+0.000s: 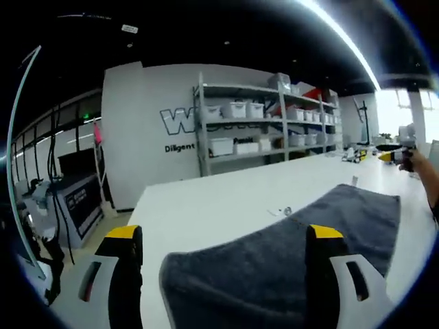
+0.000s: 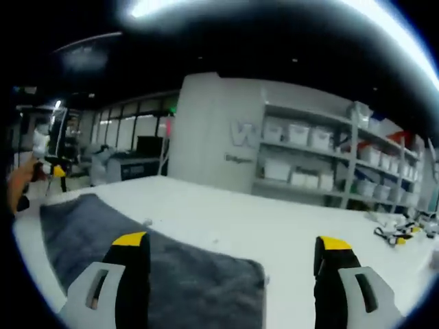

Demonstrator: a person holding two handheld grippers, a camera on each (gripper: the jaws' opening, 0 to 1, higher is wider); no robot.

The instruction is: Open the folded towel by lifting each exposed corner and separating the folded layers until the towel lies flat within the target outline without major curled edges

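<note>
White table [image 1: 226, 199] under grey towel [image 1: 274, 267] at 6 o'clock, left gripper [image 1: 226, 240] and right gripper [image 2: 230, 247] both wide, empty.

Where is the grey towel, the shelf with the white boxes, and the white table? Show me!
grey towel [image 1: 274, 267], left gripper view, on its flat middle.
shelf [image 1: 274, 120], left gripper view, on its middle post.
white table [image 2: 274, 236], right gripper view, on a bare part of its top.

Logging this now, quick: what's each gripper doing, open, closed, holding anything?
Left gripper: open, jaws apart over the grey towel, holding nothing.
Right gripper: open, holding nothing.
</note>
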